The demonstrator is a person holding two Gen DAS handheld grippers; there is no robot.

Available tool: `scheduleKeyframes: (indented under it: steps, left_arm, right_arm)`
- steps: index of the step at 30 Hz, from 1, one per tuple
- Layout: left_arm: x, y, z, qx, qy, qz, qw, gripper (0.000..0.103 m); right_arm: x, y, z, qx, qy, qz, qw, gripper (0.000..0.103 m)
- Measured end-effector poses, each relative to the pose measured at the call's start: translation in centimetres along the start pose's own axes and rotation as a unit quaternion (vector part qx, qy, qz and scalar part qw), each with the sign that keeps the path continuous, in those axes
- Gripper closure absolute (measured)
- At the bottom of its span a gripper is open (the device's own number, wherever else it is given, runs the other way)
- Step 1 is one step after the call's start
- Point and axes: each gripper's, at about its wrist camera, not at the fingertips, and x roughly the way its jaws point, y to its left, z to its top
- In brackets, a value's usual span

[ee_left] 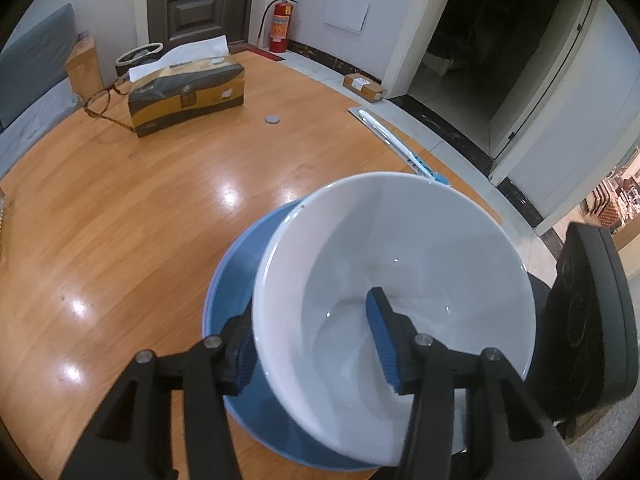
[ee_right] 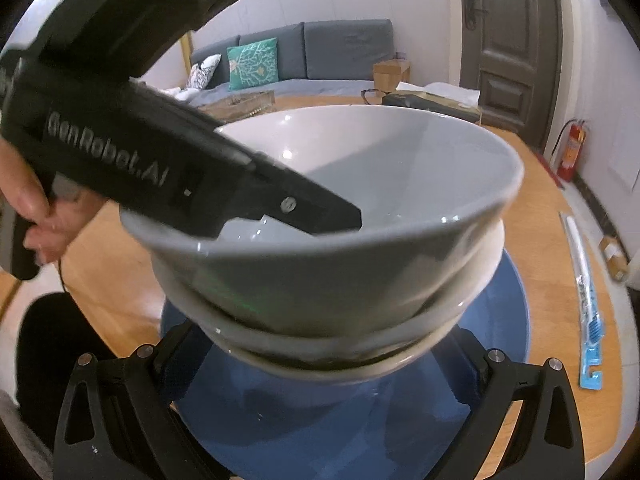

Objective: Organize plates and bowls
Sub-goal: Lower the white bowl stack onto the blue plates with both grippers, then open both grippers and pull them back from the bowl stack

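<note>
Left claw (ee_left: 316,340) straddles the near-left wall of the top white bowl (ee_left: 400,264): one blue pad inside the bowl, the other outside against the wall. From the wrist view the pads look no longer pinched hard on the rim, more parted than clamped, but the outer pad is half hidden behind the wall, so I can't tell for sure whether it touches.

The top white bowl sits nested in a second white bowl (ee_right: 472,304), and that pair stands on the blue plate (ee_right: 320,420), near the tabletop (ee_left: 120,220) edge closest to the person. The top bowl is tilted, rim higher on the right in the right wrist view, so it doesn't look fully seated.

Right claw (ee_right: 320,364) is wide apart, fingers on either side of the lower bowl's base just above the plate, gripping nothing. It's low and directly in front of the stack; the left one comes in from above, at the rim.

Key relation: the bowl wall runs between the left pads, so my read is that any withdrawal has to go up and back along the wall, not sideways, or it drags the bowl off-centre. The right claw is better placed to steady the base.

Tissue box (ee_left: 186,92), glasses (ee_left: 102,100) and toothbrush pack (ee_right: 586,300) are well apart from the stack.
</note>
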Motion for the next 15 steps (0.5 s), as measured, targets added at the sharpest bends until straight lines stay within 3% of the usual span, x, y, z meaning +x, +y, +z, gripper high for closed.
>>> scheduleKeyframes:
  steps: [7, 15]
  left_arm:
    - [-0.3, 0.0, -0.1, -0.003, 0.003, 0.01, 0.9999, 0.056]
    - [-1.9, -0.6, -0.3, -0.003, -0.015, 0.013, 0.9998, 0.045]
  right_arm:
    - [-0.6, -0.6, 0.2, 0.024, -0.011, 0.014, 1.0, 0.005]
    - [-1.5, -0.2, 0.2, 0.024, -0.021, 0.005, 0.999, 0.005]
